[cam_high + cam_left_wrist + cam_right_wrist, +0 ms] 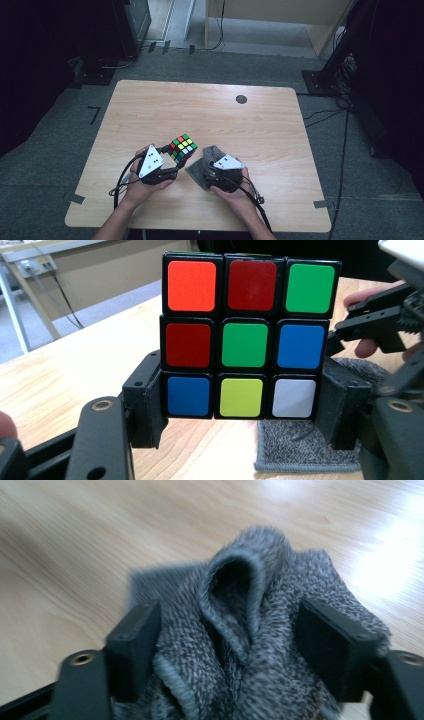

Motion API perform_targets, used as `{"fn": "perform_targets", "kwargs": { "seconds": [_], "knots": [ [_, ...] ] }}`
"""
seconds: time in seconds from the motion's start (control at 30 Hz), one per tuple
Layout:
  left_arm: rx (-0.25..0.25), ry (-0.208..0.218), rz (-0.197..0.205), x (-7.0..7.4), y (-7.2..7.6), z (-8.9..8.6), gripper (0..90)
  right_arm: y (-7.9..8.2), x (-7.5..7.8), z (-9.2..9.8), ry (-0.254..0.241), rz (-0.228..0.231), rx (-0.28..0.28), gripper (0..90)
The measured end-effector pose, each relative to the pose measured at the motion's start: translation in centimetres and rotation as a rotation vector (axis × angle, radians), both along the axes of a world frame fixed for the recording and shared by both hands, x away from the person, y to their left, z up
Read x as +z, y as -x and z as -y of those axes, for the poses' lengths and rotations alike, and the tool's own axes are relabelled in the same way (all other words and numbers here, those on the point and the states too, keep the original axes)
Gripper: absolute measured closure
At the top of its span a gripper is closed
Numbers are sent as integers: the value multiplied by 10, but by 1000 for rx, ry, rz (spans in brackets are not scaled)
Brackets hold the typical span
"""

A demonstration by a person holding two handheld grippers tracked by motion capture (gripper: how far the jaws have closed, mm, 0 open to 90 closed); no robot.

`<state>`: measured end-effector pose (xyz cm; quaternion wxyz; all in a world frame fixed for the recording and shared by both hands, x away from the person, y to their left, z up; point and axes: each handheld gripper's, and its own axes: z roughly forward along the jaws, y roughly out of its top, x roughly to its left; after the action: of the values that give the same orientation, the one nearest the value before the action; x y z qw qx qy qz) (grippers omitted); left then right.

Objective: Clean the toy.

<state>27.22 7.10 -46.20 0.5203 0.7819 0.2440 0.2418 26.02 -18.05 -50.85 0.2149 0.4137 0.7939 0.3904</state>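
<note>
My left gripper (240,412) is clamped on the puzzle cube (247,335), one pad pressing each side of its bottom row, and I hold it just above the near part of the table (210,107), a little left of the middle. In the left gripper view the cube stands upright with one face square to the camera: orange, dark red and green across the top, dark red, green and blue in the middle, blue, yellow-green and white at the bottom. Its other faces are turned away there, and its upper edge is nearly cut by the frame. In the high view the cube (182,146) sits tilted, a corner toward the far side. A cube has no long axis to speak of. My right gripper (227,655) has a bunched grey cloth (250,630) between its pads, which press into the folds, so it grips the cloth just right of the cube. The right gripper view is blurred, the cloth's lower part runs off the frame, and its folds hide how it lies underneath.
</note>
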Motion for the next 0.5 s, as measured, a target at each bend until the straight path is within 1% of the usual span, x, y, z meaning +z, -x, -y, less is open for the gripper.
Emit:
{"fn": "perform_targets", "kwargs": {
  "seconds": [0.03,0.07,0.1,0.13,0.17,0.23,0.27,0.3,0.33,0.37,0.4,0.43,0.5],
  "knots": [
    [-7,1,-4,0,0,1,342,1,-1,0,33,15,-7,391],
    [-11,2,-8,0,0,1,342,1,-1,0,57,24,-14,436],
    [-13,6,-12,0,0,1,342,1,-2,0,71,25,-21,479],
    [-17,11,-17,0,0,2,342,1,-3,1,89,29,-26,548],
    [-21,18,-22,0,0,2,342,2,-4,3,105,39,-24,595],
    [-32,20,-24,0,1,2,342,3,-3,5,119,39,-23,692],
    [-32,20,-24,0,1,2,342,3,-1,7,106,33,-26,725],
    [-39,10,-24,0,1,2,342,3,2,9,81,31,-39,743],
    [-43,-1,-24,-1,1,3,342,4,5,13,59,39,-51,752],
    [-48,-8,-24,-1,1,4,342,5,10,17,25,47,-64,756],
    [-54,-14,-28,-2,1,4,342,6,17,23,-34,64,-77,757],
    [-61,-20,-30,-3,1,5,342,8,25,28,-103,94,-78,758],
    [-77,-37,-28,-5,2,8,342,15,44,36,-214,188,-57,757]
  ]
}}
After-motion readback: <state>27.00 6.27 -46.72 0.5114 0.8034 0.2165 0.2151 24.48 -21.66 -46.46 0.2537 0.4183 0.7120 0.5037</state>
